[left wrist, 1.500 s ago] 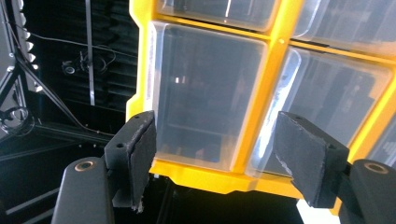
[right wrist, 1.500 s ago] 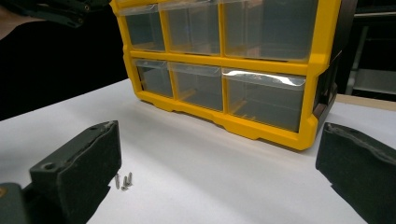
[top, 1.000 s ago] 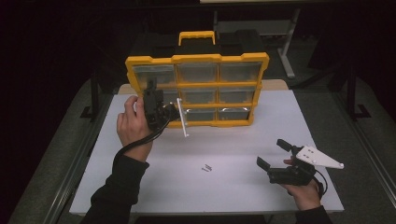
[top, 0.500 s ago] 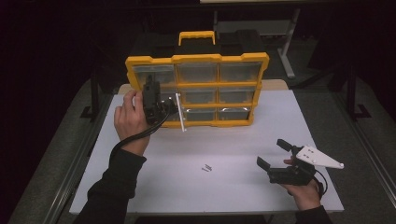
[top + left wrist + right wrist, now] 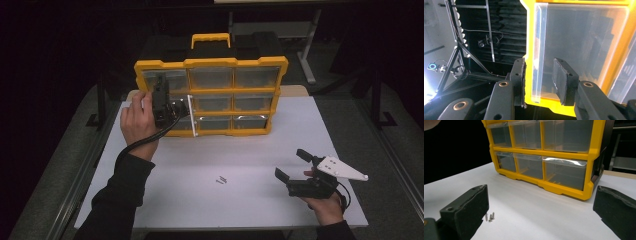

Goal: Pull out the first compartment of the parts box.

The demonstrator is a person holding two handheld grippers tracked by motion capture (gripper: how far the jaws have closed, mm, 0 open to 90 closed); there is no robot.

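Two grippers: your left gripper (image 5: 539,82) has just been closing around the clear drawer (image 5: 579,47) edge of the yellow cabinet (image 5: 212,95), pads not yet pressing; your right gripper (image 5: 294,165) rests wide apart near the screws (image 5: 220,179).

Glossy yellow plastic organizer (image 5: 210,63) with clear smooth plastic drawers (image 5: 564,172).

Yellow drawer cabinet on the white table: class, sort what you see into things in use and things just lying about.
In use:
- yellow drawer cabinet
- clear drawer at its left edge, between the left hand-held gripper jaws, which have just been closing

Lying about:
- small screws on the white table
- right hand-held gripper, open
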